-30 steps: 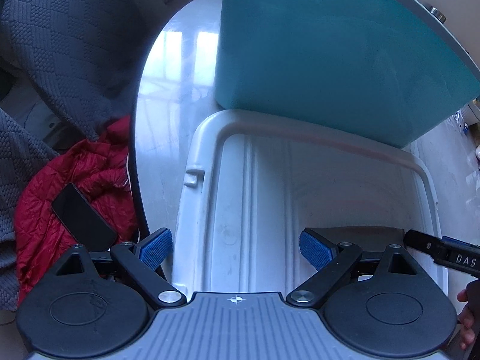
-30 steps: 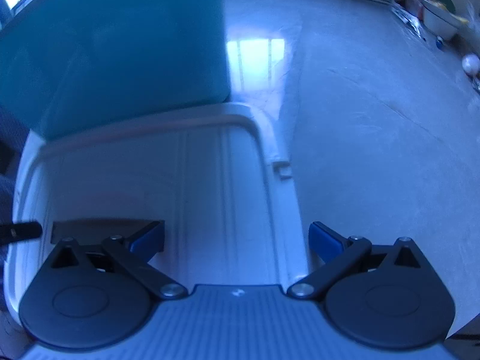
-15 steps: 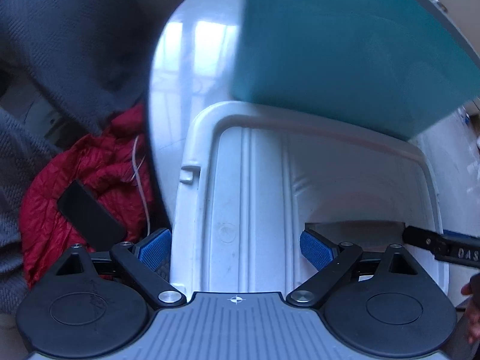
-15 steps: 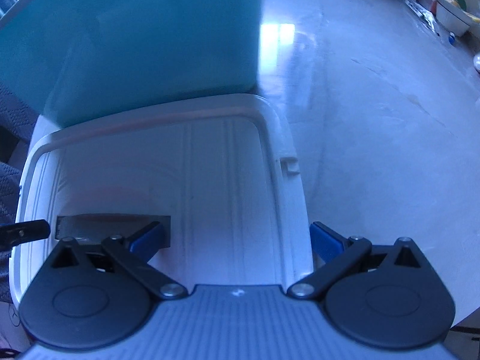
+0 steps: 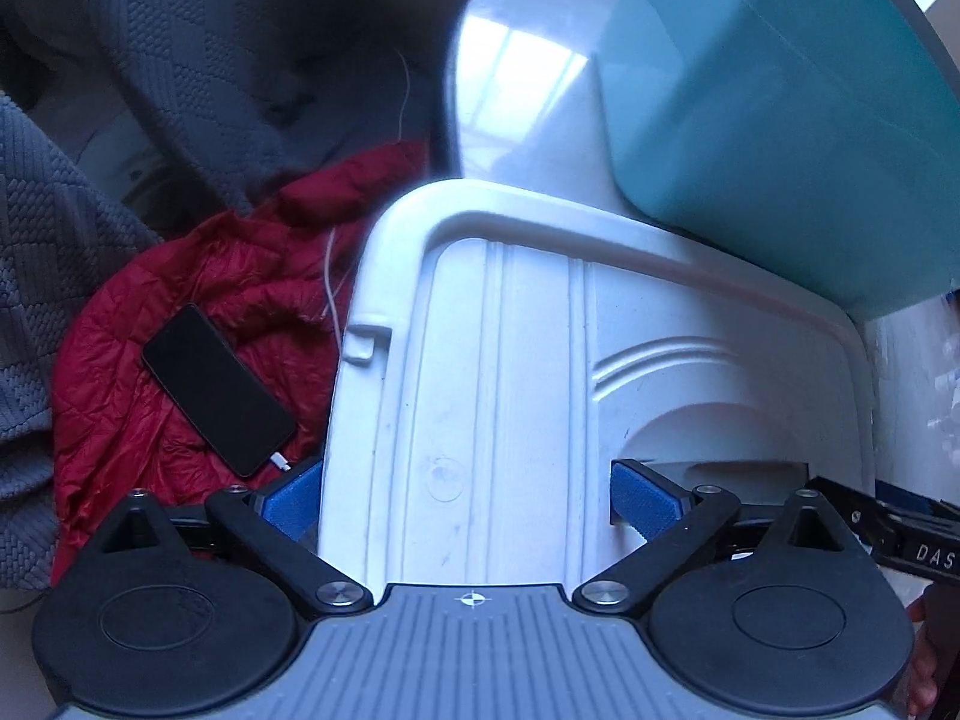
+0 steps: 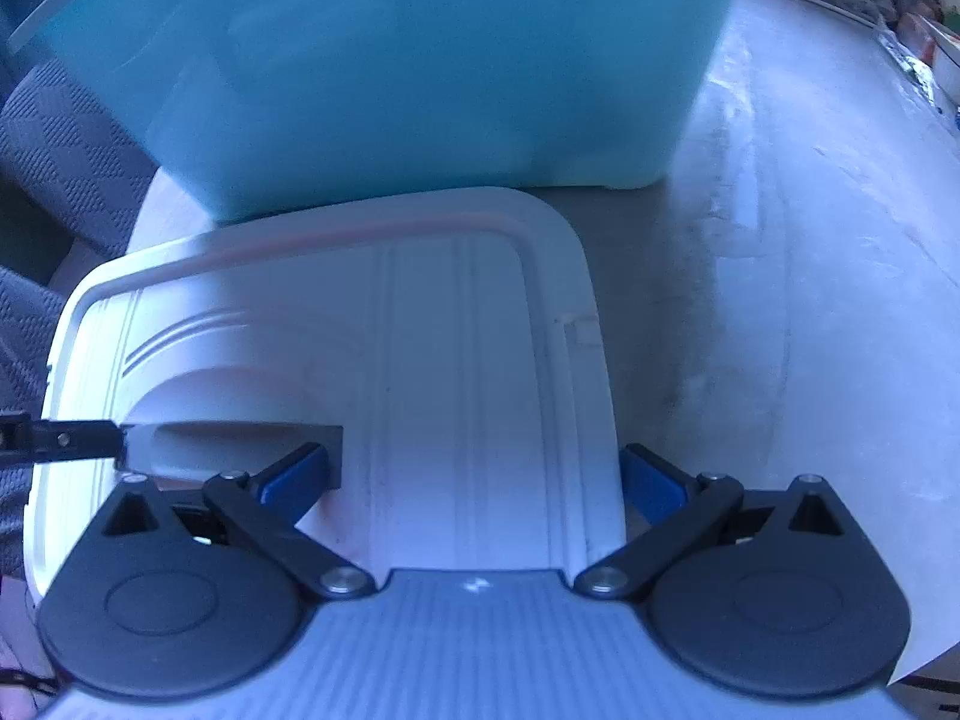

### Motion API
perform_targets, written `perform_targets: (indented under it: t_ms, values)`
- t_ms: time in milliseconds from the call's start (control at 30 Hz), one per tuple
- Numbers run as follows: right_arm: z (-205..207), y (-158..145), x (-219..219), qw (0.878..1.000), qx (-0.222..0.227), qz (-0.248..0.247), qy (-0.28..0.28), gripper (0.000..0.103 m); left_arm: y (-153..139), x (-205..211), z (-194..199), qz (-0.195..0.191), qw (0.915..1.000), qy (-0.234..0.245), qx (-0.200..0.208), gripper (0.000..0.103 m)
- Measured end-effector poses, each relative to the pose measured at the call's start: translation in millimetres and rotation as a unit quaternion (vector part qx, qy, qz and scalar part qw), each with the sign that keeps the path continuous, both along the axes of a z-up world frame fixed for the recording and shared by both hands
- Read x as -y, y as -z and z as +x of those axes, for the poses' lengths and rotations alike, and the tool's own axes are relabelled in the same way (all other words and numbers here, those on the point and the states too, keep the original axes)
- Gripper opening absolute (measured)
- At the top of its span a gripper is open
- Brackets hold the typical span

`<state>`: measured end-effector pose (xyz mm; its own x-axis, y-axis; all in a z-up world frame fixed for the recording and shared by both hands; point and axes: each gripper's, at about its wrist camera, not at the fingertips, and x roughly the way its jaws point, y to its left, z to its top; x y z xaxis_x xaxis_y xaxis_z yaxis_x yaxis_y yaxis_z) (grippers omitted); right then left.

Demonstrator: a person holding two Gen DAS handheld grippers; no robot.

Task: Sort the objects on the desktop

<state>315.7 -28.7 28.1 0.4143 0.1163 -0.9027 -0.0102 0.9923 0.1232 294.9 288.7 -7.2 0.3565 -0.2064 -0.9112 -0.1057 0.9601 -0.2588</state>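
A white plastic lid with a recessed handle lies flat in front of a teal storage box. It also shows in the right wrist view, with the teal box behind it. My left gripper is shut on the lid's left half, one finger outside the left edge and one in the handle recess. My right gripper is shut on the lid's right half, one finger in the recess and one outside the right edge.
A pale round table carries the box. Left of it, a black phone with a white cable lies on a red jacket over grey quilted fabric. Clutter sits at the table's far right edge.
The lid has come up and toward me, tilted; its curved handle recess now shows. Both views have swung so the teal box sits higher, and the phone and jacket look nearer.
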Motion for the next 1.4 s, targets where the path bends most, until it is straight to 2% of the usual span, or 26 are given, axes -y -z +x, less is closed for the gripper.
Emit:
perform_targets:
  t_ms: [200,433,633,800,900,1000,1200,1400]
  values:
    - [4,5,-3,1.000,-0.004,0.004,-0.007,0.103,13,-19,3,-0.019,0.9996,0.015,0.012,0.103]
    - [9,8,22,0.999,-0.023,0.034,0.019,0.103,25,-34,2,-0.035,0.9987,0.017,0.031,0.103]
    - [4,5,35,0.997,-0.042,0.064,0.017,0.103,30,-38,10,-0.038,0.9979,0.027,0.044,0.103]
    - [2,5,40,0.994,-0.052,0.099,0.012,0.103,40,-47,9,-0.072,0.9961,0.017,0.047,0.103]
    - [-4,2,42,0.992,-0.053,0.113,0.007,0.103,44,-48,9,-0.080,0.9954,0.016,0.050,0.103]
    - [-9,-2,44,0.992,-0.050,0.116,0.006,0.103,45,-48,8,-0.077,0.9954,0.018,0.053,0.103]
    - [-8,-6,45,0.992,-0.047,0.115,0.010,0.103,38,-52,8,-0.042,0.9977,0.028,0.045,0.101]
    - [-4,-5,33,0.991,-0.053,0.122,-0.006,0.103,43,-60,10,-0.051,0.9966,0.037,0.053,0.102]
